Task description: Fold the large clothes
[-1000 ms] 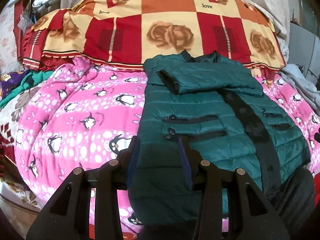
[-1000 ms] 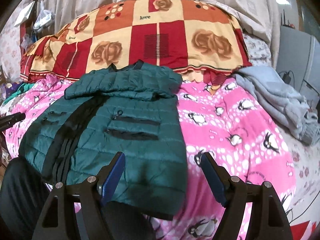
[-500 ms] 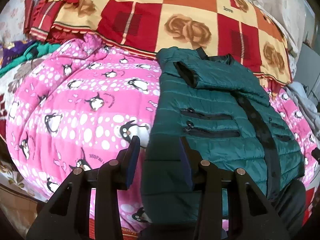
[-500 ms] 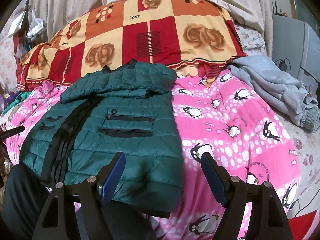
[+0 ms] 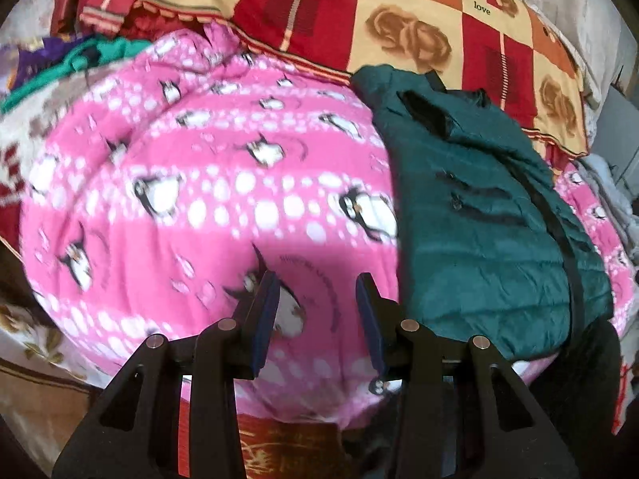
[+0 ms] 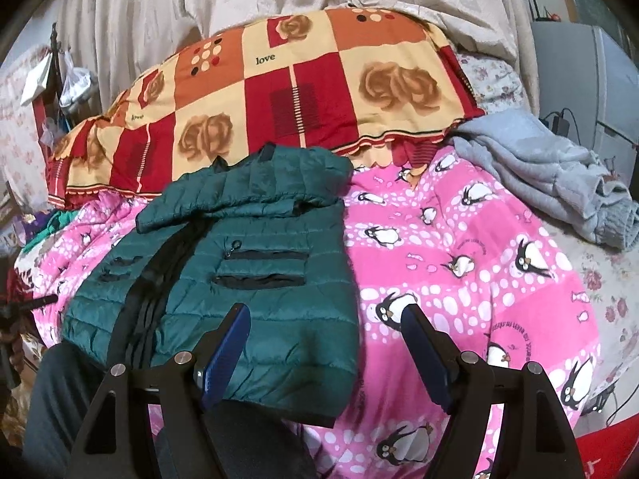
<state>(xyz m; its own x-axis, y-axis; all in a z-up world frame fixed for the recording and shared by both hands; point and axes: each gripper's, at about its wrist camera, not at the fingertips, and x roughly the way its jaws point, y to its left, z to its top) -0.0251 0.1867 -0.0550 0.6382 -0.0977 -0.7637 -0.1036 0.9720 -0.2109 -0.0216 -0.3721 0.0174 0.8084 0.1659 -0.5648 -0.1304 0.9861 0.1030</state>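
A dark green puffer jacket lies front-up on a pink penguin blanket, its sleeves folded across the chest and its hem toward me. In the left wrist view the jacket sits at the right. My left gripper is open and empty above bare pink blanket, left of the jacket's edge. My right gripper is open wide and empty, hovering above the jacket's lower right hem corner.
A red, orange and cream checked quilt is heaped behind the jacket. A grey garment lies crumpled at the right. Green and purple cloth lies at the far left. Dark trouser legs show below the hem.
My left gripper has swung left off the jacket's left hem edge and now hovers over bare blanket, its jaws a little wider. My right gripper has drawn slightly back, still open.
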